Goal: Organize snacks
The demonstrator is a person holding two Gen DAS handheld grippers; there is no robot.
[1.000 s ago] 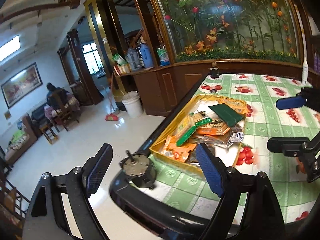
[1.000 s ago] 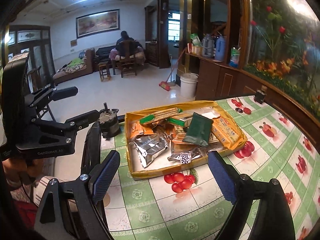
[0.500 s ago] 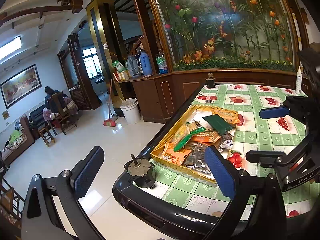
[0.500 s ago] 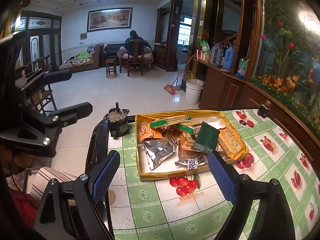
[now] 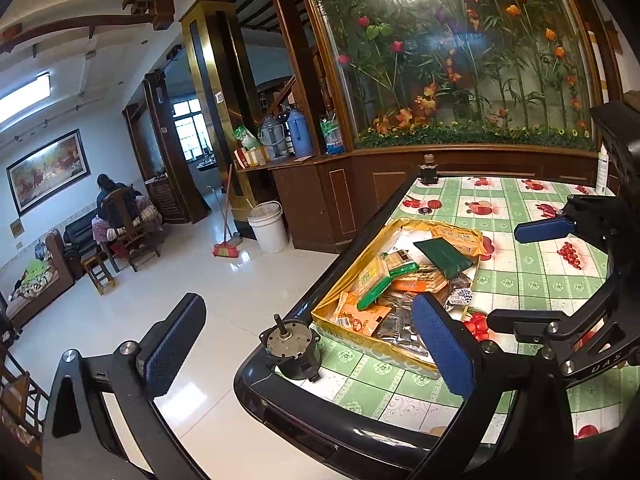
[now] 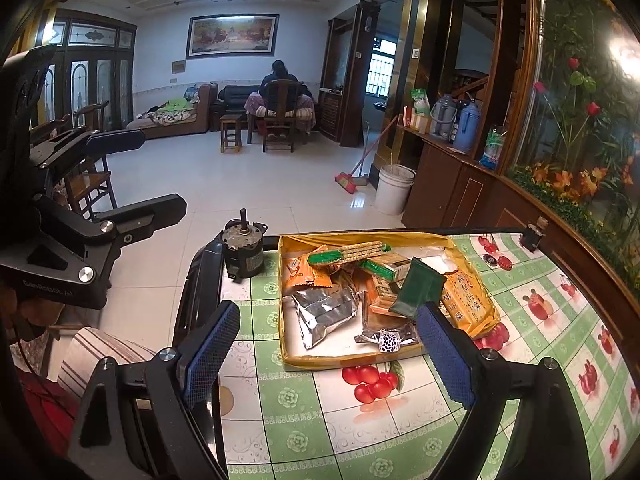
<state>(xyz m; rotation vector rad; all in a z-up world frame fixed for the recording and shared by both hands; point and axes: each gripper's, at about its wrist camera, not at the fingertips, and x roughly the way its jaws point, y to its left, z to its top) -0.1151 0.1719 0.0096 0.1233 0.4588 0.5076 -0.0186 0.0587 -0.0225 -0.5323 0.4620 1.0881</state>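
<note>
A shallow yellow tray (image 6: 294, 358) holds several snack packets: silver foil bags (image 6: 326, 312), orange packets (image 6: 304, 274), green-and-tan biscuit packs (image 6: 348, 252), a dark green pouch (image 6: 418, 288) and a large yellow pack (image 6: 468, 306). The tray also shows in the left wrist view (image 5: 332, 330). My right gripper (image 6: 326, 354) is open and empty, held just short of the tray's near rim. My left gripper (image 5: 308, 342) is open and empty, at the table's corner beside the tray. Each gripper shows in the other's view.
A small grey motor (image 6: 242, 250) stands at the table's corner, left of the tray. The table (image 6: 320, 420) has a green checked fruit cloth and a black rim. A small dark bottle (image 5: 428, 168) stands at the far edge. A white bucket (image 6: 394, 188) and a broom stand on the floor.
Both grippers have drawn back and up from the tray, so it looks smaller and farther. They stay open. The snacks have not moved.
</note>
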